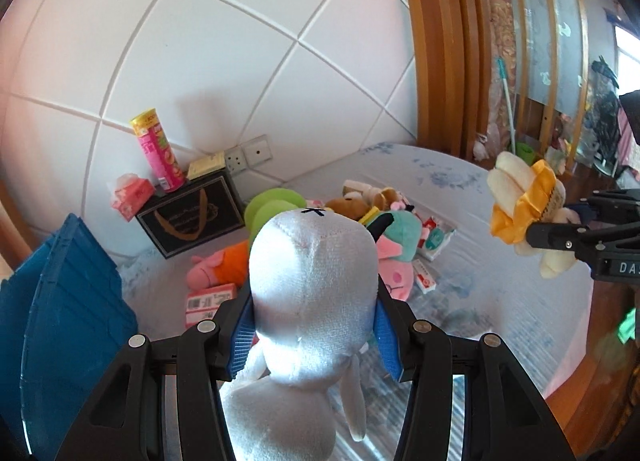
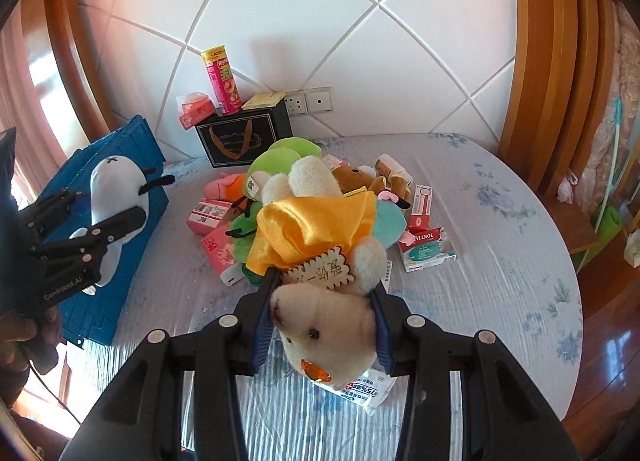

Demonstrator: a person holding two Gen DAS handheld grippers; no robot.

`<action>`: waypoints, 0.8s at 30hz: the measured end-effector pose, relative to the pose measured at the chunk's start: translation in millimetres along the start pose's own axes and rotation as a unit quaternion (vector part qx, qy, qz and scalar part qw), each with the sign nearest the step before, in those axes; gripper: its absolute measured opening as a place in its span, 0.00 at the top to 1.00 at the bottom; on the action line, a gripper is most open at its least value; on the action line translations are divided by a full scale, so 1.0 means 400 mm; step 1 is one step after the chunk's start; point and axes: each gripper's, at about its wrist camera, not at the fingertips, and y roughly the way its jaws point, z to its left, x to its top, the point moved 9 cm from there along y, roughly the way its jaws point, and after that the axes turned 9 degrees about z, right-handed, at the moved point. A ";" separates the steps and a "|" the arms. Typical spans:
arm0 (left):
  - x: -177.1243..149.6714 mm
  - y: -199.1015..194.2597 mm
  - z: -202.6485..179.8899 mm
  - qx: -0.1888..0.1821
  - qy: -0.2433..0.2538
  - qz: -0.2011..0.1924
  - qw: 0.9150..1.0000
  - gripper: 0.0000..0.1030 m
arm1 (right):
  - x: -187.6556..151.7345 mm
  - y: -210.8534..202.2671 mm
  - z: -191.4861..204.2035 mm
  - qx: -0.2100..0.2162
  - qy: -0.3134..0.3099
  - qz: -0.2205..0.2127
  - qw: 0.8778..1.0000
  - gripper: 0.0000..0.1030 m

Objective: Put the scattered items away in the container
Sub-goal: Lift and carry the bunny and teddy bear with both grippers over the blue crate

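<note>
My left gripper is shut on a white plush toy and holds it above the table; in the right wrist view the gripper and the white plush hang in front of the blue crate. The crate stands at the left in the left wrist view. My right gripper is shut on a cream plush with a yellow satin cape, raised over the pile; it also shows in the left wrist view. Plush toys and small boxes lie piled mid-table.
A black box at the wall carries a pink chip can and a pink tissue pack. A white sachet lies under the right gripper. The round table has a blue-flowered cover. Wooden frames stand at both sides.
</note>
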 end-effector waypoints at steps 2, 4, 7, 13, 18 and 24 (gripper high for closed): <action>0.008 -0.016 0.006 0.004 -0.004 -0.004 1.000 0.51 | 0.001 -0.013 0.010 0.002 -0.002 -0.003 1.000 0.61; 0.013 -0.029 0.013 0.009 -0.012 -0.007 1.000 0.51 | 0.007 -0.028 0.021 0.004 -0.002 -0.009 1.000 0.61; 0.013 -0.037 0.022 0.015 -0.016 -0.004 1.000 0.51 | 0.017 -0.048 0.032 0.006 -0.005 -0.013 1.000 0.61; 0.013 -0.059 0.039 0.027 -0.016 -0.008 0.999 0.51 | 0.029 -0.074 0.054 0.005 -0.011 -0.017 1.000 0.61; 0.011 -0.074 0.068 0.034 -0.022 -0.009 0.999 0.51 | 0.042 -0.080 0.074 0.003 -0.020 -0.015 1.000 0.61; 0.003 -0.082 0.102 0.034 -0.030 -0.007 0.999 0.51 | 0.060 -0.083 0.112 0.001 -0.029 -0.015 0.999 0.61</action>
